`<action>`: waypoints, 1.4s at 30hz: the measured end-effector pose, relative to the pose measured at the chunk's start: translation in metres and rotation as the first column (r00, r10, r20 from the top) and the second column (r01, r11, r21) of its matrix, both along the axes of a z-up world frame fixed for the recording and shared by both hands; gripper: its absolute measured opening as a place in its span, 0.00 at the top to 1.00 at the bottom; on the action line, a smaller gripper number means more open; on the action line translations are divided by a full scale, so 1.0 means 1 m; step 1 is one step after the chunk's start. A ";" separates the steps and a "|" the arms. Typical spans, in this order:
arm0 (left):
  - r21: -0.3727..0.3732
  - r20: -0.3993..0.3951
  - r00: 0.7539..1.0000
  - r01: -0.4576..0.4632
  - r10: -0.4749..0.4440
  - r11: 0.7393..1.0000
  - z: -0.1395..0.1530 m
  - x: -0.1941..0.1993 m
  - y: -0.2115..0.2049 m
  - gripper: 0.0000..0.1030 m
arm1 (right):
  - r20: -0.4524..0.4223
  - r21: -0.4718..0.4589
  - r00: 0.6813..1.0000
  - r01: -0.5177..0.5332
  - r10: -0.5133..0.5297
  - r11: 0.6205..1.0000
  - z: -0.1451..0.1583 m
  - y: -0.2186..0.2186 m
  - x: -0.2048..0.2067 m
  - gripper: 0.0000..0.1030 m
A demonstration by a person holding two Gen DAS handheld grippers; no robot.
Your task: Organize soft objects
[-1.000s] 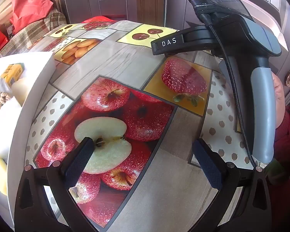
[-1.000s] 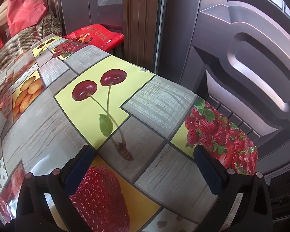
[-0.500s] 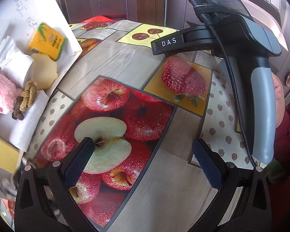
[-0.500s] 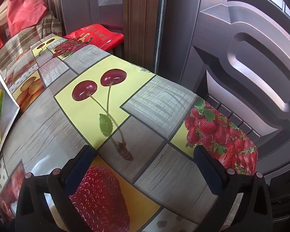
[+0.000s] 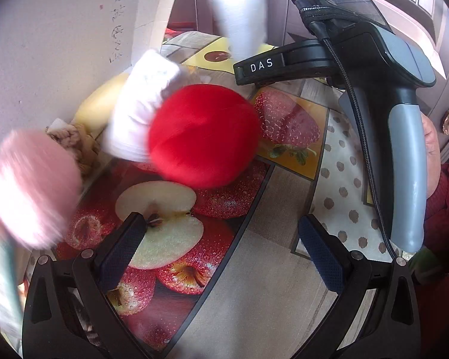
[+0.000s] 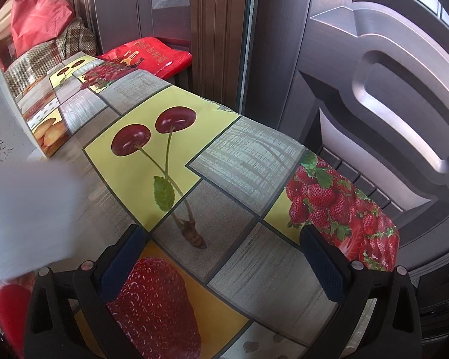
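A blurred red soft ball [image 5: 203, 134] sits just above or on the desk [image 5: 269, 257], over the printed apples, in the left wrist view; touching its upper left side is a white folded cloth [image 5: 140, 104]; further left a pink fluffy ball [image 5: 30, 188] is smeared by motion, and between them lies a tan knotted rope [image 5: 80, 143] beside a pale yellow piece [image 5: 98, 104]; a white foam block [image 5: 242, 9] appears above the desk, blurred, apparently in mid-air; behind them stands a tilted white box [image 5: 60, 30] with handwriting on its side.

The left hand-held gripper [image 5: 221, 254] is spread wide and holds nothing, low over the apple print, near the red ball; the right hand-held gripper [image 6: 224, 257] is also wide and empty, over the cherry and strawberry prints, well apart from the soft things, with only a white blur [image 6: 27, 209] at its left edge.

Likely risks: the round balls look free to roll, perhaps off the desk edge; the blur suggests things are not settled, so closing now could miss or knock one away; the light foam block could bounce somewhere unseen; the two hand-held grippers sit close enough to collide when reaching.
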State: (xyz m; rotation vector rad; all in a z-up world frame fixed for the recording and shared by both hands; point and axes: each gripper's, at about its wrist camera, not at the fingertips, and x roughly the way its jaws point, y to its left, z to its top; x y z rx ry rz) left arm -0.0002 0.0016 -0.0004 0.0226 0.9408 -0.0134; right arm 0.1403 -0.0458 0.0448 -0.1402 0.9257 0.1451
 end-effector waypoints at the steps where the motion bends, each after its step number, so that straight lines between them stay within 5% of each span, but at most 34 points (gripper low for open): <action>1: 0.001 0.000 1.000 0.000 0.000 1.000 -0.001 0.002 -0.001 0.01 | 0.000 0.000 1.000 0.000 0.000 1.000 0.000 0.000 -0.002 0.00; 42: 0.000 0.000 1.000 0.000 0.000 1.000 0.000 0.002 -0.004 0.01 | -0.001 -0.002 1.000 0.000 0.000 1.000 -0.001 0.000 0.000 0.00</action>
